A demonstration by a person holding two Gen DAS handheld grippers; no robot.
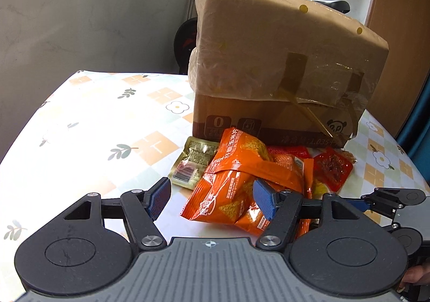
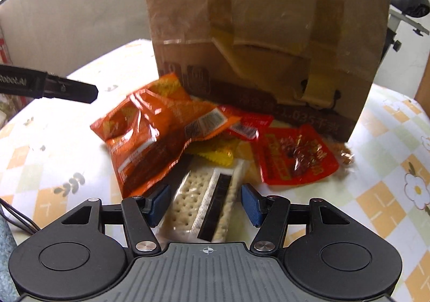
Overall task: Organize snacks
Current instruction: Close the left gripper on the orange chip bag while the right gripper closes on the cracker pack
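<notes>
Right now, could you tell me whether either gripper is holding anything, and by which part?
Nothing is held: the left gripper and right gripper are both open, the right straddling the cracker packet.

Snack packets [image 1: 242, 175] lie heaped on the table [image 1: 94, 127] before the cardboard box [image 1: 282, 73].

Orange chip bags [image 1: 236, 183] piled on red sachets [image 1: 332, 169], a gold pouch [image 1: 192, 164] beside them, all just before the taped cardboard box [image 1: 268, 65]. Clear cracker pack [image 2: 207, 202] lies flat nearest, partly under the chips.
</notes>
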